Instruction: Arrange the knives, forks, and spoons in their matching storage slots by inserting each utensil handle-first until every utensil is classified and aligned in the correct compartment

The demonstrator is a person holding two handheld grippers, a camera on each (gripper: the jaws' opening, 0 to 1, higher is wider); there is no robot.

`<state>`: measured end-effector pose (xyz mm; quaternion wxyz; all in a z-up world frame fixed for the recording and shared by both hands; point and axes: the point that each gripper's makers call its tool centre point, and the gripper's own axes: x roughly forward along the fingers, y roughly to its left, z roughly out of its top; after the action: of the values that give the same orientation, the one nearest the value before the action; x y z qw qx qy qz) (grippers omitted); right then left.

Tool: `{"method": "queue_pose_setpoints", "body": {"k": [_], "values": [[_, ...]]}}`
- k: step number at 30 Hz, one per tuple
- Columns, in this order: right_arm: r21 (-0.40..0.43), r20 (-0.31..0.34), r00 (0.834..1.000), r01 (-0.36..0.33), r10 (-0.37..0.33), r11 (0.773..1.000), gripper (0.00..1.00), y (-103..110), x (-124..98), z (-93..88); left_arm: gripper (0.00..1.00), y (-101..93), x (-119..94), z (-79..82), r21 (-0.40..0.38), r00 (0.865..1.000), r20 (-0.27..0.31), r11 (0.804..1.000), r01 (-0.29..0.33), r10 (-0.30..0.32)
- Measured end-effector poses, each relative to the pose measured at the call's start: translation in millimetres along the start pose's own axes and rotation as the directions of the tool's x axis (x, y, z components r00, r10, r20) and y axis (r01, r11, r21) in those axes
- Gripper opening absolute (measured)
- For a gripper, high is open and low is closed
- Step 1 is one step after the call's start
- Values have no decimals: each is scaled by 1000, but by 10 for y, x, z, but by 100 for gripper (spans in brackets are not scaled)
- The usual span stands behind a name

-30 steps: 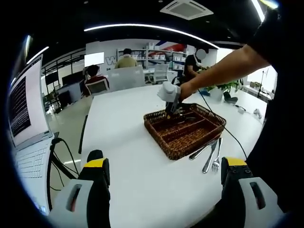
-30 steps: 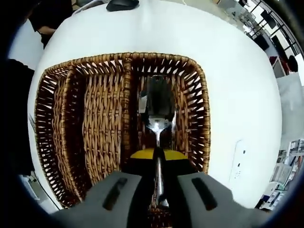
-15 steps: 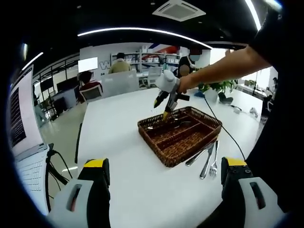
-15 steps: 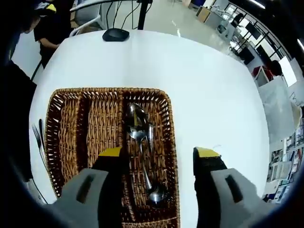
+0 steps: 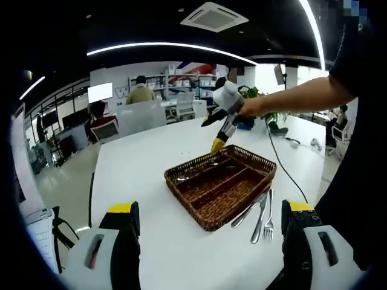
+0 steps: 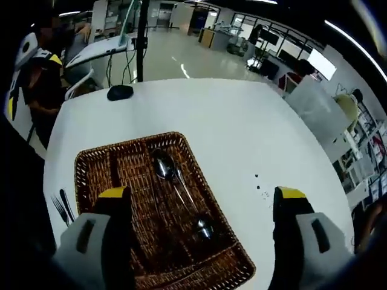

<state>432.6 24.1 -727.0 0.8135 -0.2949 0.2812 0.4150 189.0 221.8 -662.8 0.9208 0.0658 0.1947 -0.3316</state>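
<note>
Right tongs [image 6: 196, 205] wide open, empty, hovering above wicker tray [image 6: 124, 158]; spoons [image 6: 175, 184] in far slot. Left tongs [image 5: 211, 223] wide open, empty. Next, likely: fetch fork [image 5: 269, 212], knives [image 5: 253, 209] lying on surface [image 5: 181, 254] beside tray, insert handle-first.

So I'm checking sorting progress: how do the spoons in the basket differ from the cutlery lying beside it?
The spoons lie inside the wicker basket, in one end compartment; the fork and the other loose pieces beside it rest on the white table, outside the basket's long side. The spoons are already sorted; the loose pieces are not yet. The spoons lie head to tail; the loose pieces lie roughly side by side. All are plain silver metal.
</note>
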Motion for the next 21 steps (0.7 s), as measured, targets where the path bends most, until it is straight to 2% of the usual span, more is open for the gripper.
{"method": "queue_pose_setpoints", "body": {"k": [3, 5, 9, 12, 14, 16, 21], "values": [[91, 58, 998, 25, -31, 996, 100, 7, -177, -67, 99, -27, 39, 62, 9, 1000, 8, 1000, 8, -8], [87, 80, 996, 29, -35, 996, 100, 36, -283, -119, 99, -25, 74, 97, 15, 1000, 17, 1000, 15, -15], [77, 67, 996, 51, -57, 996, 100, 196, -536, -294, 99, -32, 154, 127, 17, 999, 30, 999, 29, -29], [153, 115, 989, 72, -90, 986, 100, 264, -743, -293, 99, -46, 206, 157, 22, 999, 35, 999, 36, -36], [172, 149, 981, 101, -128, 980, 100, 305, -909, -289, 99, -64, 243, 186, 26, 998, 39, 999, 40, -41], [214, 166, 971, 134, -171, 968, 100, 338, -1047, -316, 99, -89, 269, 218, 29, 998, 46, 998, 50, -51], [267, 191, 960, 148, -203, 952, 100, 487, -1316, -389, 99, -85, 327, 262, 28, 997, 54, 999, 47, -48]]}}
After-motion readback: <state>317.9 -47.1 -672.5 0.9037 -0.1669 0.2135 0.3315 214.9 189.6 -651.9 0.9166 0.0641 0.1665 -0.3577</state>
